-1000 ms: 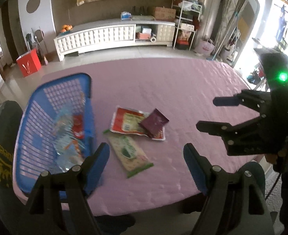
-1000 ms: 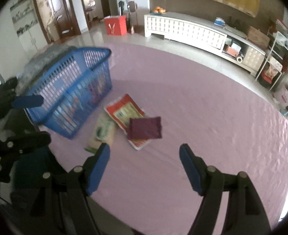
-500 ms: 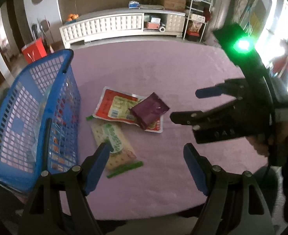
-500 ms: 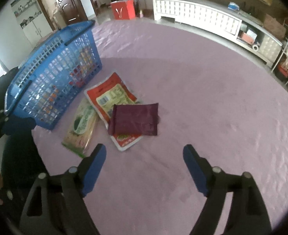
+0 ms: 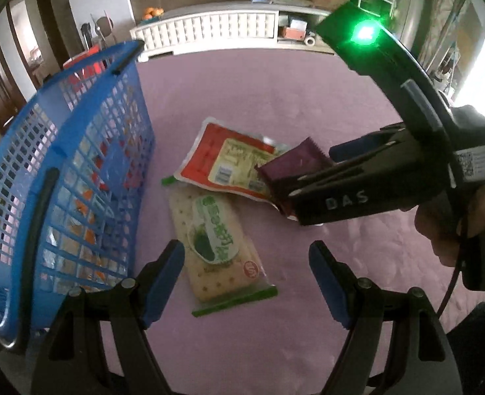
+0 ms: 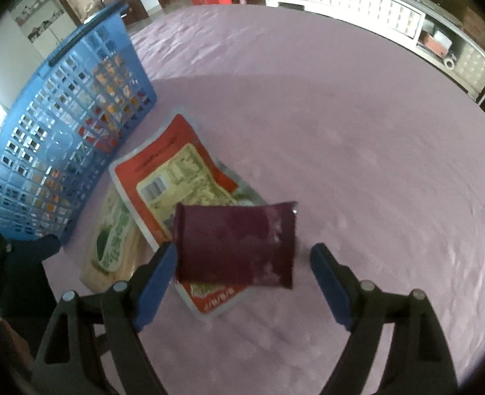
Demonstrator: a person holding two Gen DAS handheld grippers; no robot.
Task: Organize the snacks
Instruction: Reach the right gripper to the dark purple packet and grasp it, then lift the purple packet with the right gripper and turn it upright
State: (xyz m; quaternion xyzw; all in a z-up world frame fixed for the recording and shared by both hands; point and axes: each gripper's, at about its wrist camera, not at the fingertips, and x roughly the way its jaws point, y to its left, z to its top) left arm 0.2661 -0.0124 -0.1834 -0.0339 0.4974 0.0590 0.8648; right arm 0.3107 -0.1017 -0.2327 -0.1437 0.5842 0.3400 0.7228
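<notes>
On a pink-covered tabletop (image 6: 357, 131), the right hand-held gripper (image 6: 242, 273), jaws just widened and gripping nothing, straddles a maroon snack packet (image 6: 235, 243) lying crosswise on a red pouch (image 6: 176, 177). The left hand-held gripper (image 5: 245, 279) (also open, empty) hovers over a green-labelled cracker pack (image 5: 216, 243), its long axis running away from the camera beside the blue basket (image 5: 61, 177)

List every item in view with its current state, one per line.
Blue basket: upright, snacks inside.
Maroon packet: lying on the red packet, not gripped.
Red packet: flat on the table.
Green cracker packet: flat, beside the basket.
Left gripper: open, empty.
Right gripper: just opened wider, straddling the maroon packet.
</notes>
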